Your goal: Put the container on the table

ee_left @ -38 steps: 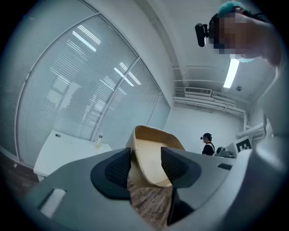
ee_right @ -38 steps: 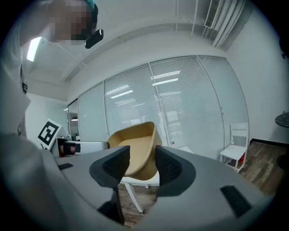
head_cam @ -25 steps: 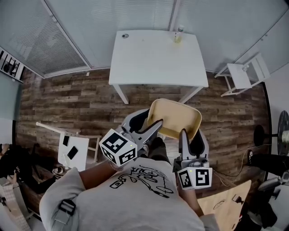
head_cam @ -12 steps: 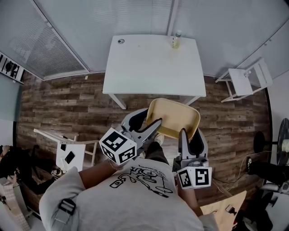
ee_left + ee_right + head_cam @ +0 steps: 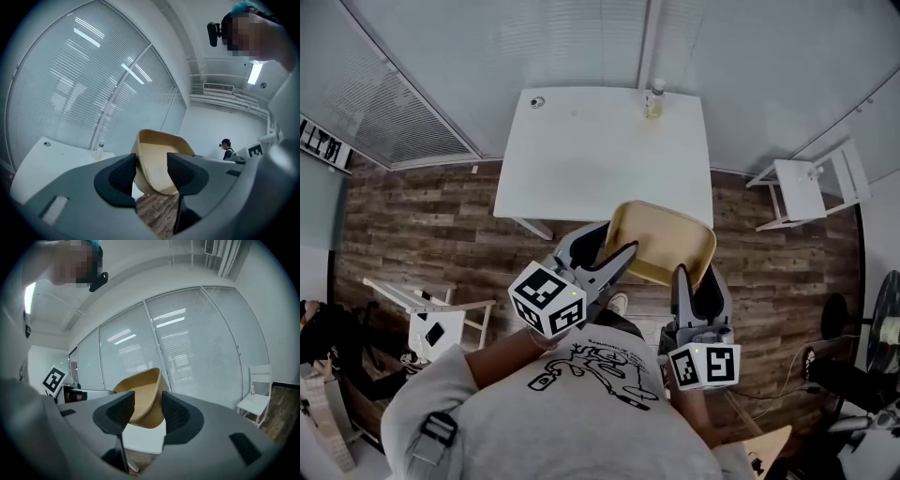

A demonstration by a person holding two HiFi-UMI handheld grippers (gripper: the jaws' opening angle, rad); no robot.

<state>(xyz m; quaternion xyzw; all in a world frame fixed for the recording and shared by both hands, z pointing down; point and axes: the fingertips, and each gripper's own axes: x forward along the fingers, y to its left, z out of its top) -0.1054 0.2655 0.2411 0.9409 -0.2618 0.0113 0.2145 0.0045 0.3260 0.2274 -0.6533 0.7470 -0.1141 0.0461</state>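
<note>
A tan plastic container [image 5: 661, 242] hangs in the air over the wooden floor, just short of the white table [image 5: 600, 150]. Both grippers carry it. My left gripper [image 5: 623, 255] is shut on its near left rim and my right gripper [image 5: 682, 277] is shut on its near right rim. In the left gripper view the container [image 5: 157, 161] sits tilted between the dark pads [image 5: 124, 176], its wall against the left pad. From the right gripper view, the container [image 5: 143, 397] fills the gap between the jaws, its wall by the right pad [image 5: 174, 411].
A small bottle [image 5: 653, 97] stands at the table's far edge and a small round object [image 5: 538, 102] lies at its far left corner. A white chair [image 5: 806, 183] stands to the right, a low white stool [image 5: 431, 323] to the left. Glass walls with blinds lie behind.
The table has drawn closer in the head view and shifted left, as the person steps toward it. Both grippers keep the same hold on the container.
</note>
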